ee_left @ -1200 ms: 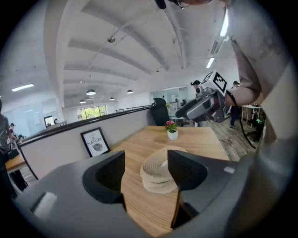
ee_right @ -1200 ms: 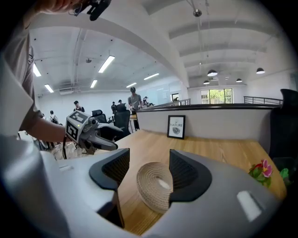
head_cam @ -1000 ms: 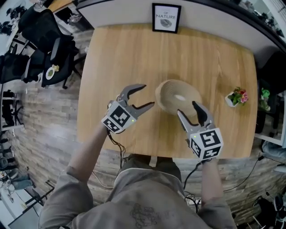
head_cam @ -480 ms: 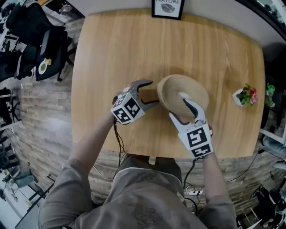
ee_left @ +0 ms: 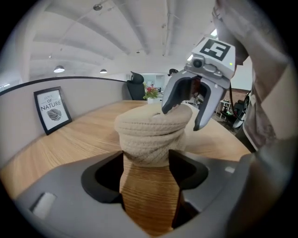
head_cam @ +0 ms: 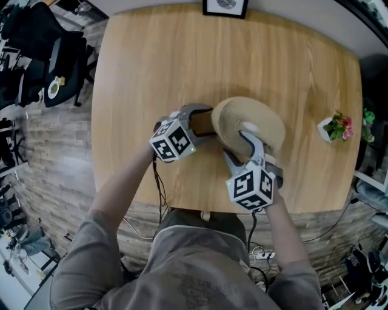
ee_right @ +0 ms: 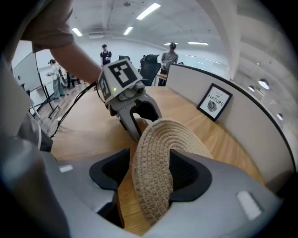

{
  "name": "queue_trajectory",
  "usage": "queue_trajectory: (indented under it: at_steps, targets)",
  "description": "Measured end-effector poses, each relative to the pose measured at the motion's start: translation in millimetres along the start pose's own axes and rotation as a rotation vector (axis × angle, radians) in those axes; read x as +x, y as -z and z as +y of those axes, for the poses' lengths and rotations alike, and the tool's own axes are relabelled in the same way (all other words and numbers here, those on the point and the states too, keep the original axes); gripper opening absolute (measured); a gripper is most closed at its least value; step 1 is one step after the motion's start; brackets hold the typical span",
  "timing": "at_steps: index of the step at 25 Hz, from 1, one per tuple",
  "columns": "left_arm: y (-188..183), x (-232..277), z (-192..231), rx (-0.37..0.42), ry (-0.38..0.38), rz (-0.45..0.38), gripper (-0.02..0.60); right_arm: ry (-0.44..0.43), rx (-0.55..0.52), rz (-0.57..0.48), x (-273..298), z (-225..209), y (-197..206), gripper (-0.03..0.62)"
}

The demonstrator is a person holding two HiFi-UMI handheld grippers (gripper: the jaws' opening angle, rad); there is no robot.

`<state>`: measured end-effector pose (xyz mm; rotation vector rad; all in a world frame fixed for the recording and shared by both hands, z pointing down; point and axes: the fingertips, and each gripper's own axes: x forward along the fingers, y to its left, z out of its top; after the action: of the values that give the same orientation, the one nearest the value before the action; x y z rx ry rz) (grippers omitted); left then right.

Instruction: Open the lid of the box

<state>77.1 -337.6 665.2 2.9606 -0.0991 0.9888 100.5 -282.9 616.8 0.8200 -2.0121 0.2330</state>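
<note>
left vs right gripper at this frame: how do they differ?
Left gripper sits low at the side of the box; right gripper is over its top. Left's fingers, which just closed slightly, have the box's base at their tips, ungripped; right's fingers straddle the rim of the lid. Shared: both open, both at the box, lid on.

Bright, even glow from ceiling strip lights (ee_right: 148, 9); soft shadows, sharp focus, fisheye-warped dark edges.

Round beige rope-woven box (ee_left: 150, 148), domed lid (ee_left: 153, 122) on, upright on wood table (head_cam: 151, 60), mid-tbl, nr front edge.
</note>
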Motion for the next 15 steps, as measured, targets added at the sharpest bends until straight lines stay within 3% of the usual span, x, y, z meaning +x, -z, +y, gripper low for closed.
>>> queue_trajectory:
  at_steps: [5,7,12,15]
  targets:
    - [-1.1,3.8,-2.5,-0.008,0.017,-0.006,0.300,0.085,-0.065,0.016,9.0,-5.5,2.8,0.250]
    - [-3.7,4.1,-3.4,0.003,0.016,-0.008,0.296,0.115,-0.062,0.004,6.4,-9.1,2.7,0.213]
    - [-3.4,2.2,-4.9,0.003,0.005,0.003,0.293,0.082,-0.035,-0.045,-2.7,-8.5,-2.7,0.189]
    - [-2.3,0.9,-7.5,-0.010,-0.002,0.020,0.293,0.099,-0.012,-0.131,-19.6,-13.1,-14.8,0.148]
